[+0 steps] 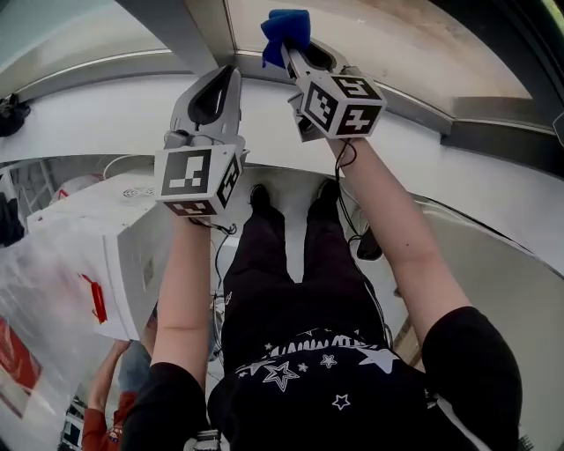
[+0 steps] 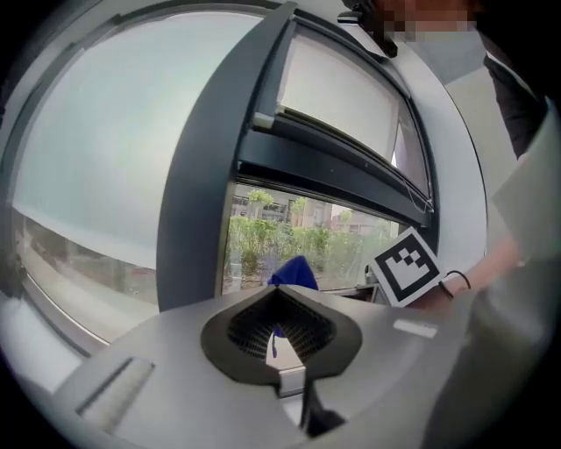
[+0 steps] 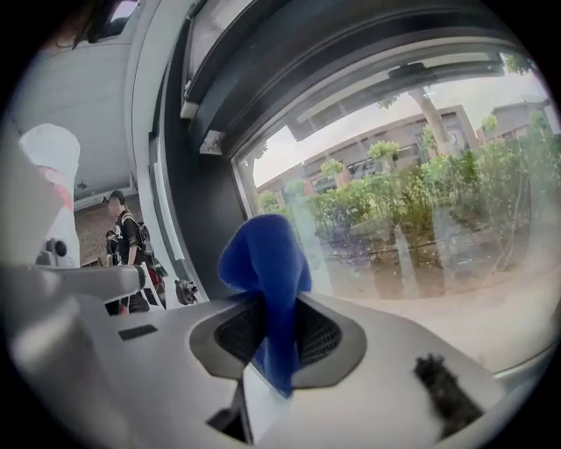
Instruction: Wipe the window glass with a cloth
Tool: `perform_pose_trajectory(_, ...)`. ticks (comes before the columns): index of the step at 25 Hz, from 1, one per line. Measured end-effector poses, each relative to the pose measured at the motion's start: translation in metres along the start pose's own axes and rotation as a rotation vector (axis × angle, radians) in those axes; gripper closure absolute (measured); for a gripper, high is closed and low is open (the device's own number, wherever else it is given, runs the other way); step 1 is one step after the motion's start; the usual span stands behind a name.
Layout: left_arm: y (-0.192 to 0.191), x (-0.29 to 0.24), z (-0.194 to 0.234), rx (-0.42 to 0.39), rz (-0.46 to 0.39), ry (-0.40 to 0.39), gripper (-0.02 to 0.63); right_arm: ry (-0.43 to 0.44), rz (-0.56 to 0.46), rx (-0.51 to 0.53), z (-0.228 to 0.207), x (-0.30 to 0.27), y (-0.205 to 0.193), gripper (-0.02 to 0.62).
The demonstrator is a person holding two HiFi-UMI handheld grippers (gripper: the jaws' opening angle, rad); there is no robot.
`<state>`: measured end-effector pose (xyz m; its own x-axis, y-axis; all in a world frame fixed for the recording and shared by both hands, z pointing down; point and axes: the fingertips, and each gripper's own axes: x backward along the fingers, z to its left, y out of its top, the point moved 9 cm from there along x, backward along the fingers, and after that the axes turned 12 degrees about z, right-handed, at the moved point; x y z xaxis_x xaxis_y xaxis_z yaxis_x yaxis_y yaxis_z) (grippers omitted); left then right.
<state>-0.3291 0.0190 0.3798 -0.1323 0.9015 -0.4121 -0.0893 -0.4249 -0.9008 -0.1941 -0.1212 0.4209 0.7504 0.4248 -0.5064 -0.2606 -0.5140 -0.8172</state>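
A blue cloth (image 1: pixel 285 26) is pinched in my right gripper (image 1: pixel 296 55), which is shut on it and held up at the lower edge of the window glass (image 1: pixel 379 44). In the right gripper view the cloth (image 3: pixel 266 272) bunches up above the jaws (image 3: pixel 276 355), right in front of the glass (image 3: pixel 421 219). My left gripper (image 1: pixel 229 77) is beside it to the left, shut with nothing in it, pointing at the dark window post (image 1: pixel 176 31). The left gripper view shows its shut jaws (image 2: pixel 279 338), with the cloth (image 2: pixel 294 273) beyond them.
A dark post (image 2: pixel 206 193) separates the clear pane (image 2: pixel 307 237) from a frosted pane (image 2: pixel 88 149). A white sill (image 1: pixel 97 119) runs under the window. A white box (image 1: pixel 97 247) stands low at the left. People stand below (image 1: pixel 110 396), and one is in the room (image 3: pixel 131 237).
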Motion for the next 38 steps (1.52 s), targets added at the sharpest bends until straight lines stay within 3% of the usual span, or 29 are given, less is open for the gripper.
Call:
perform_pose_trajectory(7, -0.010, 0.001, 0.031, 0.039, 0.007, -0.004, 0.598, 0.020, 0.030, 0.022, 0.023, -0.053, 0.013, 0.518)
perform_pose_trajectory(17, -0.014, -0.015, 0.020, 0.016, 0.035, -0.050, 0.598, -0.041, 0.004, -0.035, -0.006, -0.053, 0.002, 0.518)
perform_pose_trajectory(25, -0.019, -0.039, -0.019, -0.022, 0.080, -0.105, 0.598, -0.133, -0.023, -0.113, -0.066, -0.006, -0.017, 0.518)
perform_pose_trajectory(38, 0.003, -0.102, -0.140, -0.080, 0.082, -0.231, 0.598, -0.248, -0.067, -0.155, -0.182, 0.101, -0.033, 0.518)
